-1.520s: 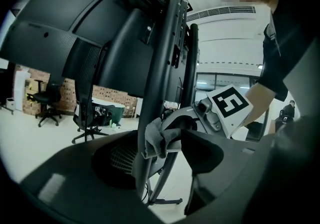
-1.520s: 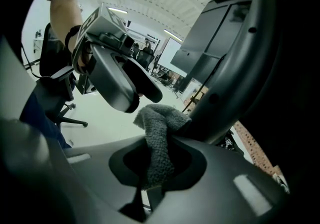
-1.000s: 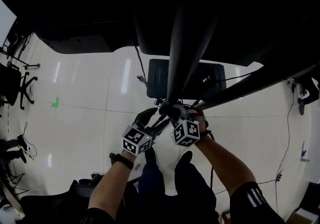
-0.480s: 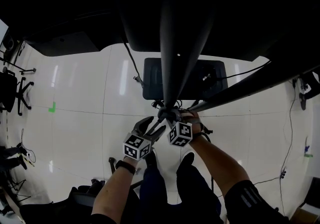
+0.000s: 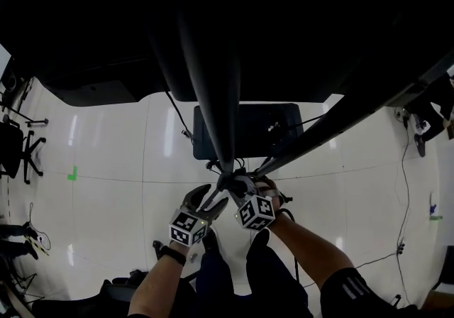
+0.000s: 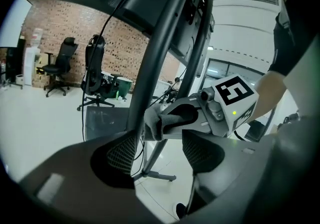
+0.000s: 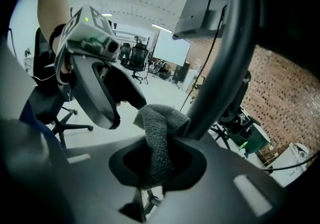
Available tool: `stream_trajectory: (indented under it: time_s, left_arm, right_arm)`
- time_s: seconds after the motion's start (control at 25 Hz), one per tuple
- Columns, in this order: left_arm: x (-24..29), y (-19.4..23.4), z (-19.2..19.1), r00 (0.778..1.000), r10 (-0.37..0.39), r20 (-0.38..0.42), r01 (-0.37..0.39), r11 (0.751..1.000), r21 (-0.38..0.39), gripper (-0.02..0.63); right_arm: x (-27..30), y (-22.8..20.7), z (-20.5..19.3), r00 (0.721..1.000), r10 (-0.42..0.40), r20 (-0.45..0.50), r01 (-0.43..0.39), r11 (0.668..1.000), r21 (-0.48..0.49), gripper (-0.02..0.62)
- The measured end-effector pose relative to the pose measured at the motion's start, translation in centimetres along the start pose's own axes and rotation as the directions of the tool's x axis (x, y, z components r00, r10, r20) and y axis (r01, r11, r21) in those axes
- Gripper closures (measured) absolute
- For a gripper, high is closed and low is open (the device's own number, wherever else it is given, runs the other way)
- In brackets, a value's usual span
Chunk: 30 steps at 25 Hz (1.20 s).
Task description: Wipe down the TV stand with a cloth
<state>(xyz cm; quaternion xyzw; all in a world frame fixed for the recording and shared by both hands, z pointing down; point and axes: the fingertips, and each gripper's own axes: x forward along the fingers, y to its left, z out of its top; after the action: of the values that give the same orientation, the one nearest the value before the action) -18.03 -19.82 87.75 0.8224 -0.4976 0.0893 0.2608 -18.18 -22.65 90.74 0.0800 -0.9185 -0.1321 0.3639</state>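
We look steeply down on the dark TV stand [image 5: 250,130]. Its flat base lies on the white floor [image 5: 106,167], and its slanted pole [image 5: 213,96] runs toward us. Both grippers meet at the near end of this pole.

The right gripper [image 5: 233,183] has its jaws closed on a grey cloth [image 7: 160,128]. In the right gripper view the cloth rises from between the jaws in a folded bunch, and this bunch lies against the side of the pole [image 7: 225,68]. In the left gripper view we see the same cloth [image 6: 152,120] between the right gripper's [image 6: 175,118] jaws, touching the pole [image 6: 155,68].

The left gripper [image 5: 213,199] is just beside the right one, on the person's left. Its jaws stand wide apart and nothing is gripped between them; in its own view only the floor and the foot of the stand show in the gap [image 6: 162,153].

Behind the stand we see office chairs [image 6: 60,65] before a brick wall [image 6: 65,28].
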Motion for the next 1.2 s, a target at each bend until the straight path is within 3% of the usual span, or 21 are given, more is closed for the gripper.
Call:
stream_trajectory:
  time_s: [0.2,0.44,0.6,0.68,0.84,1.2]
  left_arm:
    - [-2.1,-5.0,5.3,0.999,-0.039,0.013,0.037,0.990,0.134,0.296]
    - [-4.0,-11.3,15.4,0.988,-0.092,0.125,0.056,0.963,0.265,0.296]
    - [-4.1,-15.6,23.2,0.970,-0.158,0.185,0.079,0.924,0.374,0.296]
    - [-5.1,-18.0,26.6,0.959,-0.184,0.214,0.079,0.903,0.422,0.296]
    - [-6.6,-21.8,32.5,0.932,-0.226,0.283,0.073,0.883,0.464,0.301]
    - [-9.0,-28.6,42.0,0.878,-0.312,0.363,0.073,0.837,0.542,0.301]
  right_arm:
    - [-8.1,-2.6,5.7,0.991,-0.070,0.113,0.072,0.997,-0.011,0.551]
    - [-19.2,-7.8,12.3,0.962,-0.173,0.209,0.178,0.984,-0.006,0.551]
    - [-26.3,-12.2,15.9,0.925,-0.260,0.277,0.280,0.959,-0.036,0.551]
    - [-29.5,-13.0,17.7,0.914,-0.263,0.310,0.290,0.956,-0.043,0.551]
    - [-35.5,-15.2,20.8,0.893,-0.274,0.358,0.310,0.950,-0.045,0.551]
    - [-47.4,-21.1,28.0,0.820,-0.381,0.428,0.448,0.892,-0.064,0.549]
